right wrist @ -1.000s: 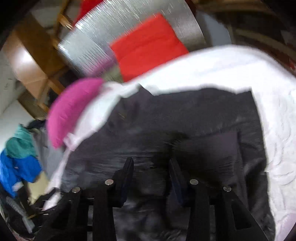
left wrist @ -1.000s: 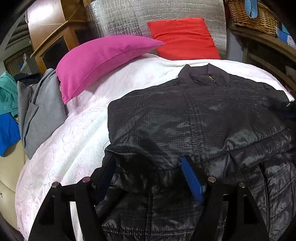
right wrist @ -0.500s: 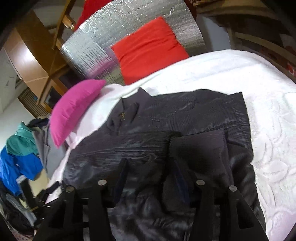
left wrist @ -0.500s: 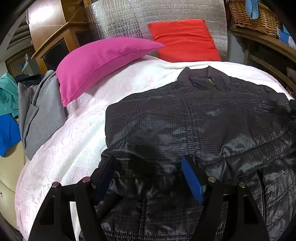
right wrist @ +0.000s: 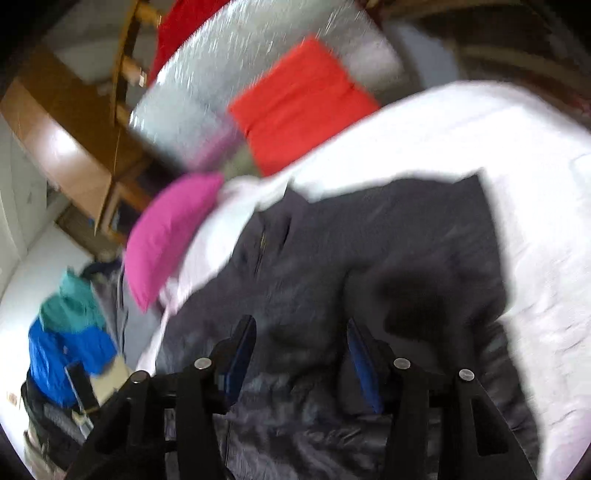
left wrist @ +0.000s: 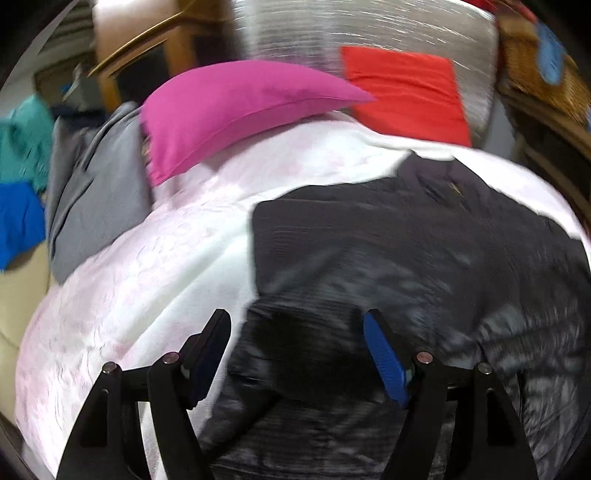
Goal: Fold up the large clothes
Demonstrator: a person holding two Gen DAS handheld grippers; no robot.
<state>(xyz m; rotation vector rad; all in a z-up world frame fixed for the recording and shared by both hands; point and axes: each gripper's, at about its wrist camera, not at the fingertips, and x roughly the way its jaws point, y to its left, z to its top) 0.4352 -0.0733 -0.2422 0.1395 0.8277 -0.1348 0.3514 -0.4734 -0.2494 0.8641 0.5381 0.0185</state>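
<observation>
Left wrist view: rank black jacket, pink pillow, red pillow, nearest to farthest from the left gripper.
1. Black jacket: right under the left gripper, lying on the white blanket and spreading to the right.
2. Pink pillow: farther back, upper left, on the blanket's far edge.
3. Red pillow: farthest, upper right, against the silver panel.

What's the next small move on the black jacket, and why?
Probably bring both claws down to the jacket's near hem and grip it, to fold it up toward the collar. The left claw and right claw both stand open above the fabric, holding nothing; the jacket lies flat on the white blanket.
</observation>
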